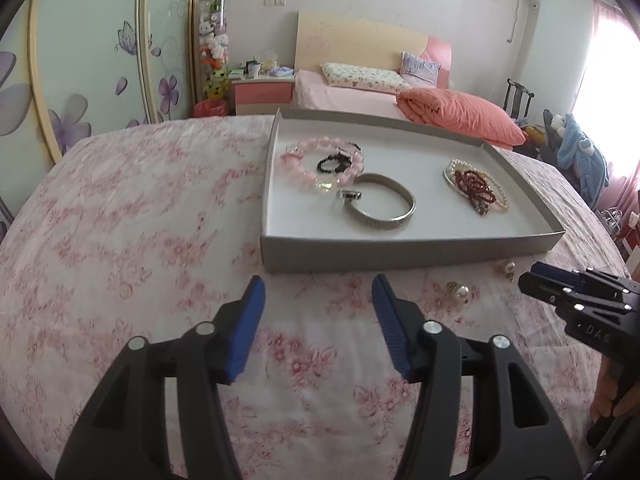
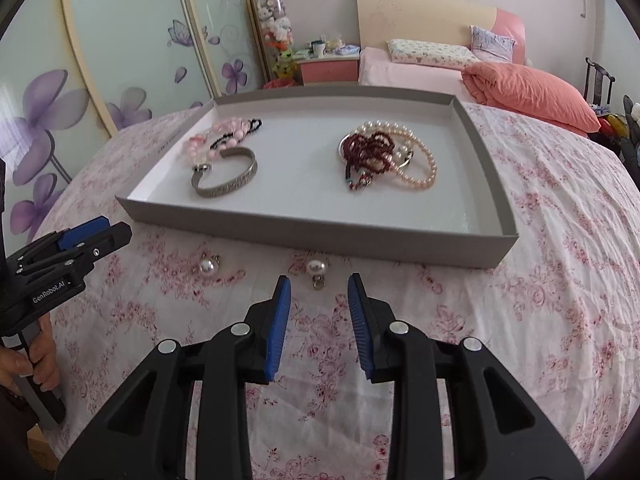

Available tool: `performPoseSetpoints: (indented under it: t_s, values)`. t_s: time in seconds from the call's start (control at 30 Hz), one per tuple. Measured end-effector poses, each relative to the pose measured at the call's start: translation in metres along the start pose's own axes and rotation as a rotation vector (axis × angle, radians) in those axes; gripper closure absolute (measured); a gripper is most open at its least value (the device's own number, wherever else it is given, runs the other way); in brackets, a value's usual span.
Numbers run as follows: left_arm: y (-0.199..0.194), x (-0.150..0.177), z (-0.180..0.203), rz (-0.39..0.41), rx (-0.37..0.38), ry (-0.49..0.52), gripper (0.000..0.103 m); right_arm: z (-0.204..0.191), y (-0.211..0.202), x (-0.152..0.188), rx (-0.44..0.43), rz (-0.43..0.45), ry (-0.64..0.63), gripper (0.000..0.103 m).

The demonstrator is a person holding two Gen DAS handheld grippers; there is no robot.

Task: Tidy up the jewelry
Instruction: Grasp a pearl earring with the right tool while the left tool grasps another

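Bracelets and bead necklaces lay inside the shallow grey cardboard tray (image 2: 304, 236), two pearl earrings (image 2: 317, 269) remained on the floral cloth (image 2: 540, 300); left gripper (image 1: 318, 292) and right gripper (image 2: 319, 290) both spread, empty.

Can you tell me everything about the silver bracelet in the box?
The silver bangle looks like metal, a flat open cuff with a gap on one side and a small pattern stamped around its outside. It lies flat on the white floor of the grey box, in the left part. A small dark-edged ring sits at its gap, and the pink bead bracelet lies right beside it.
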State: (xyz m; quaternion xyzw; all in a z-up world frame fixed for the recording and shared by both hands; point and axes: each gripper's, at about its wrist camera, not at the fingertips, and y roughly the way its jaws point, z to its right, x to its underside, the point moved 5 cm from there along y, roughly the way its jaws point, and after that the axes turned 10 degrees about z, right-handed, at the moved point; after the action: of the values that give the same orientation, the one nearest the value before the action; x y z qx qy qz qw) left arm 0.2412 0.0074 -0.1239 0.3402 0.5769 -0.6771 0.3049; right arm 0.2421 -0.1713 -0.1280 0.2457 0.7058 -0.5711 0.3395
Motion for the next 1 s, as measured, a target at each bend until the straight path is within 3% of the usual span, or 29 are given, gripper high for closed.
performPoseSetpoints:
  t_s: [0.13,0.53,0.73,1.0]
  values:
    - [-0.001,0.001,0.001,0.002,-0.003,0.006,0.04,-0.004,0.006,0.002,0.013,-0.013,-0.02,0.072]
    - [0.004,0.001,0.001,-0.02,-0.006,0.004,0.036,-0.009,0.02,-0.007,0.064,-0.002,-0.059,0.072]
    - [0.004,0.001,0.006,-0.016,-0.01,0.022,0.036,-0.007,0.019,-0.007,0.076,0.001,-0.053,0.089]
    - [0.003,0.001,0.034,-0.034,0.043,0.059,0.033,0.003,0.004,0.004,0.109,0.003,-0.049,0.089]
